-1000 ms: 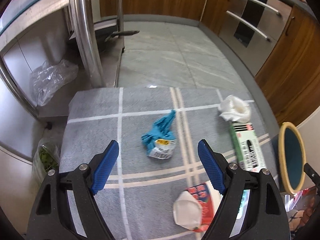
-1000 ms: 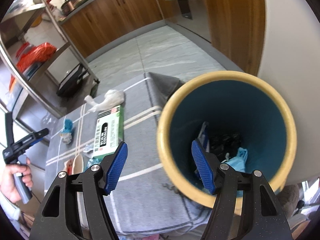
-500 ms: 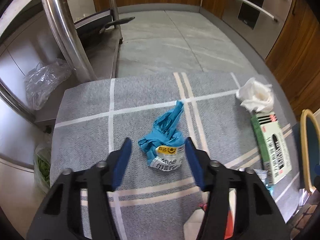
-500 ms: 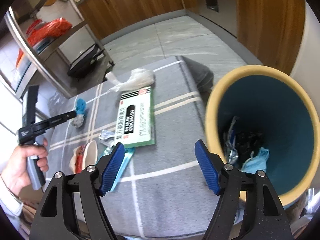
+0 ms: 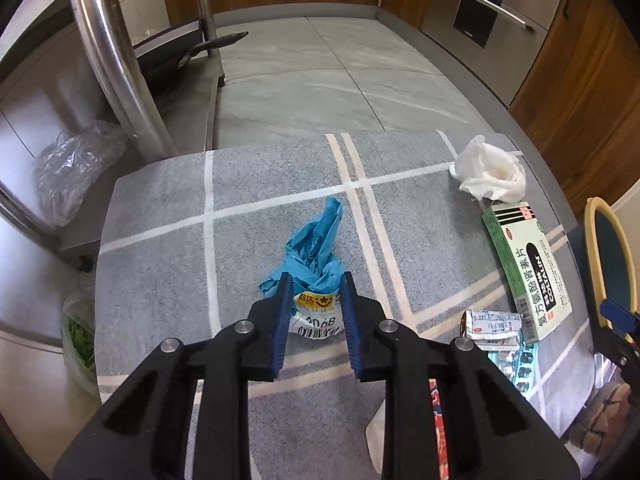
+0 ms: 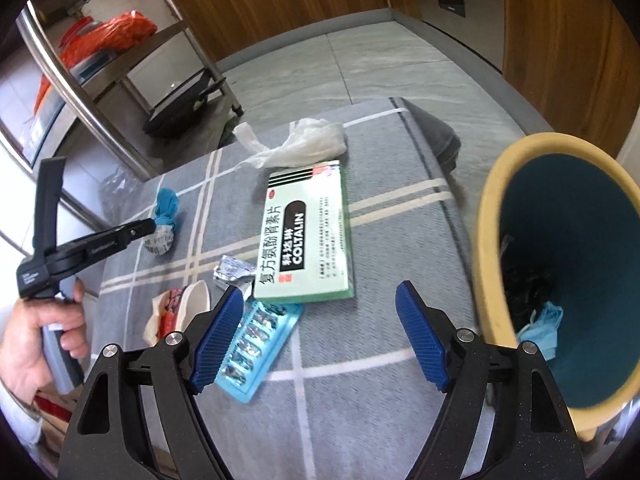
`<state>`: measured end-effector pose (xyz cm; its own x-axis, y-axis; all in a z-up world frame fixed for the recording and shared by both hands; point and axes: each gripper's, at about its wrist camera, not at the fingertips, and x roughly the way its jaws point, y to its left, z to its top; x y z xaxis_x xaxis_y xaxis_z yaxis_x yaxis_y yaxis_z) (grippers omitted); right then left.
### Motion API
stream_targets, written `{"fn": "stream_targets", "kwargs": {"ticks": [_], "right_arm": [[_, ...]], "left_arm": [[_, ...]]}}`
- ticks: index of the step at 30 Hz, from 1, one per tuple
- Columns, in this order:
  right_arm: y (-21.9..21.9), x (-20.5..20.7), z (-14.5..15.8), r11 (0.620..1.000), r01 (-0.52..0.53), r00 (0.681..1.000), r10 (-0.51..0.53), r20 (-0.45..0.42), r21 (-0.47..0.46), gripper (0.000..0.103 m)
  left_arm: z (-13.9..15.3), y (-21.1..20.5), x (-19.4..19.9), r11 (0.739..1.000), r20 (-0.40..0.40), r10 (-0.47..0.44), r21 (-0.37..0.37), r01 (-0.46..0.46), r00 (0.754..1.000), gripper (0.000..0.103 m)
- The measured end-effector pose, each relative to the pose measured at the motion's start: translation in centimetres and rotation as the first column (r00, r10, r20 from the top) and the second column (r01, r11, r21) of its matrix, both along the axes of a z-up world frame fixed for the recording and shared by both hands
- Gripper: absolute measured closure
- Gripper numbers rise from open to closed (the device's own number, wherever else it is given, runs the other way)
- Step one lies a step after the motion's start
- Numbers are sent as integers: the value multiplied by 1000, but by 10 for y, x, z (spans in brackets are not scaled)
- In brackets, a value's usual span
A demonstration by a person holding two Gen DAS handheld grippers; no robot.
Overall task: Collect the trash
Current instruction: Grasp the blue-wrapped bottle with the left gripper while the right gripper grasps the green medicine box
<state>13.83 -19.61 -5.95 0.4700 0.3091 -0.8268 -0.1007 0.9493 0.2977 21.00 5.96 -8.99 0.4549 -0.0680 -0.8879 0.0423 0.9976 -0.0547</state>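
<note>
On the gray cloth (image 5: 160,216), the left gripper (image 5: 314,312) is seemingly squeezing the blue wrapper (image 5: 316,248); the right gripper (image 6: 320,336) is hanging wide apart beside the bin (image 6: 492,216).

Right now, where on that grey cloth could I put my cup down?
Bare cloth lies left of the blue wrapper wad, toward the steel post. The right side is crowded: tissue, green medicine box, blister pack.
</note>
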Motion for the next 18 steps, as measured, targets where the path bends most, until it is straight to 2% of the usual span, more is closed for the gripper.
{"fn": "stream_targets", "kwargs": {"ticks": [8, 18], "right_arm": [[21, 20, -17, 999, -26, 999, 25, -20, -34, 24], [46, 29, -37, 990, -67, 998, 65, -23, -127, 24]], "left_arm": [[-2, 10, -5, 1000, -11, 14, -26, -14, 1000, 80], [-4, 15, -5, 998, -5, 8, -60, -9, 1000, 79]]}}
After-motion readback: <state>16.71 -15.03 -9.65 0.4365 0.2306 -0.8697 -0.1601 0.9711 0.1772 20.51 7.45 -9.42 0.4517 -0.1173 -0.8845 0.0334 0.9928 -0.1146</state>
